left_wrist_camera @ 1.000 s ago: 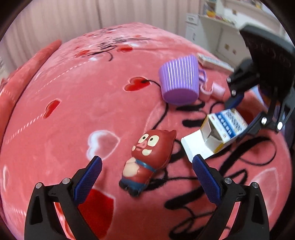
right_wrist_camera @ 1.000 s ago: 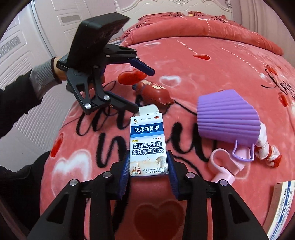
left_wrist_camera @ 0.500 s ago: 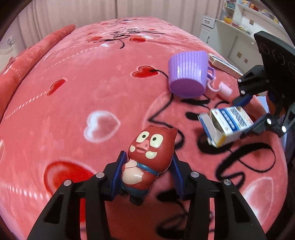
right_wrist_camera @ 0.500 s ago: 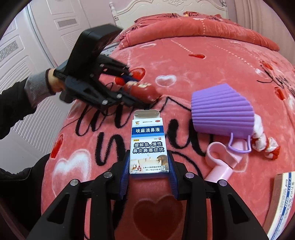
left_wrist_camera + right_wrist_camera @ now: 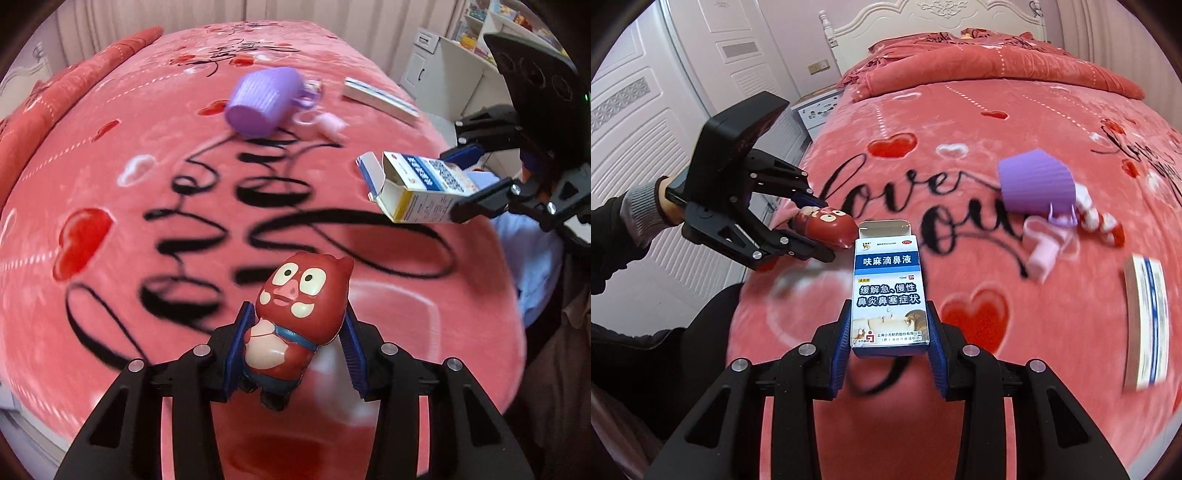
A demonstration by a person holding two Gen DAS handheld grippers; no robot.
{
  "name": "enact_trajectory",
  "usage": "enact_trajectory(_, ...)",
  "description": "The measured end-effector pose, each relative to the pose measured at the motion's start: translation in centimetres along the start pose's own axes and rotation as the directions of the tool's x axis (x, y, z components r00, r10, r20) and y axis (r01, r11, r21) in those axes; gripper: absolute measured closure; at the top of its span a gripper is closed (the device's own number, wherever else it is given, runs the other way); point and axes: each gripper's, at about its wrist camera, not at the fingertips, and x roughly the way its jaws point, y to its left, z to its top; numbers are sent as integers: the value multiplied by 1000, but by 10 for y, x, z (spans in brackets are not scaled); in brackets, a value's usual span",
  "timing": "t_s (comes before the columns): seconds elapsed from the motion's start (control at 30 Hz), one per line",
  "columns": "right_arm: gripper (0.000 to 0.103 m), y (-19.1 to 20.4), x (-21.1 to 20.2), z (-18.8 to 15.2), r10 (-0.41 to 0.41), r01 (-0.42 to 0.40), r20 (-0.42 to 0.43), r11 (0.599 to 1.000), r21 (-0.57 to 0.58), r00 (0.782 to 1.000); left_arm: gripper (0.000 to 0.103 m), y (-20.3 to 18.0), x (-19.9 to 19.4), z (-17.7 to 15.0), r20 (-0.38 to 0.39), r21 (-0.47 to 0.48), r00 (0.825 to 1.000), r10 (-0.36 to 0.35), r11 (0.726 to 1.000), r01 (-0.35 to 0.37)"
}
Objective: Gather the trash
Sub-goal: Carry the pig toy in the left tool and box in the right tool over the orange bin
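Your left claw [image 5: 295,354] grips the red pig toy [image 5: 295,325] by its sides, lifted clear of the bed [image 5: 110,184]. Your right claw [image 5: 888,343] clamps the open medicine box [image 5: 888,295], also held above the blanket. Further out on the bed lie a purple ribbed cup [image 5: 1036,181], a pink piece [image 5: 1043,254] just beside it, and a flat carton [image 5: 1147,321] toward the edge.

We are seeing the cup [image 5: 1036,182] lying on the bed [image 5: 1052,122], the flat box [image 5: 1147,323] lying nearer us beside it.
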Motion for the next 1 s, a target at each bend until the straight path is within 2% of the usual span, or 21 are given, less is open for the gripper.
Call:
enact_trajectory(0.23, 66, 29, -34, -50, 10, -10, 3, 999, 32, 1000, 56, -60, -21, -19, 38, -49, 999, -18, 999, 20)
enact_trajectory(0.4, 66, 38, -63, -79, 12, -14, 35, 998, 67, 999, 56, -105, -29, -26, 43, -33, 998, -40, 999, 41)
enact_trajectory(0.53, 66, 39, -85, -97, -17, 11, 70, 996, 85, 997, 56, -136, -27, -21, 29, 23, 998, -48, 999, 48)
enact_trajectory(0.67, 66, 25, -114, -118, -65, 50, 111, 990, 135, 992, 56, -160, -23, -2, 36, 68, 998, -51, 997, 48)
enact_trajectory(0.8, 66, 6, -146, -143, -128, 96, 149, 974, 206, 981, 56, -189, -15, 31, 48, 144, 996, -77, 987, 70)
enact_trajectory(1.0, 66, -31, -199, -195, -255, 182, 186, 923, 340, 949, 56, -240, 11, 91, 46, 285, 988, -145, 950, 126)
